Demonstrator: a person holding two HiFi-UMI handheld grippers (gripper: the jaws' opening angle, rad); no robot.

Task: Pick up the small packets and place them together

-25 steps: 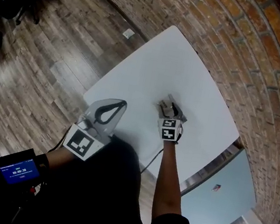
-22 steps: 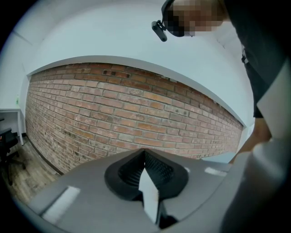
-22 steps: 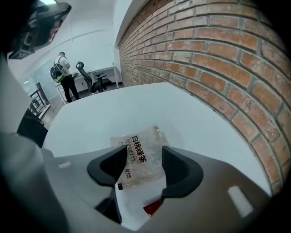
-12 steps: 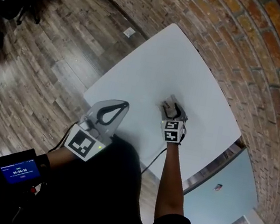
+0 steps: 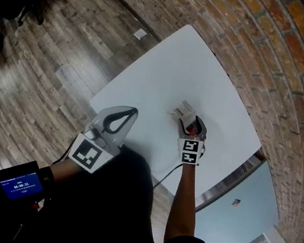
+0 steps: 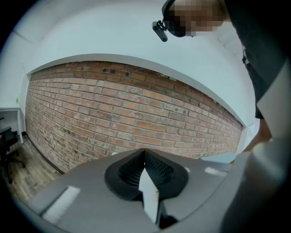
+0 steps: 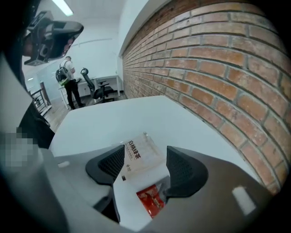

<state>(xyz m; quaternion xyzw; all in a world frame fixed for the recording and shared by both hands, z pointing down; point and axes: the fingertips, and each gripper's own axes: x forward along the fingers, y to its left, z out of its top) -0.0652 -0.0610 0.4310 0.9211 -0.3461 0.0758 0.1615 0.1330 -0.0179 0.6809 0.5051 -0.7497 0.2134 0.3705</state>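
On the white table [image 5: 174,63] a white printed packet [image 5: 182,110] lies flat, and a small red packet [image 5: 192,130] lies beside it, nearer to me. My right gripper [image 5: 189,122] hangs just above them. In the right gripper view the white packet [image 7: 140,157] and the red packet [image 7: 151,200] show between the spread pads [image 7: 182,170], which touch neither. The right gripper [image 7: 145,150] is open, and its jaws have just been opening. My left gripper [image 5: 132,112] is held at the table's near edge. It [image 6: 144,152] is shut on a thin white packet [image 6: 149,193] seen edge-on.
A brick wall [image 5: 279,59] runs along the table's far side. Wooden floor [image 5: 53,54] with a paper scrap [image 5: 139,35] lies to the left. A pale blue surface [image 5: 242,204] sits at the lower right. A person with a backpack [image 7: 69,82] and office chairs [image 7: 97,91] stand far beyond the table.
My right gripper has risen and drawn back toward me with its jaws spreading. The white packet now shows on the table ahead of it. The left gripper has stayed where it was.
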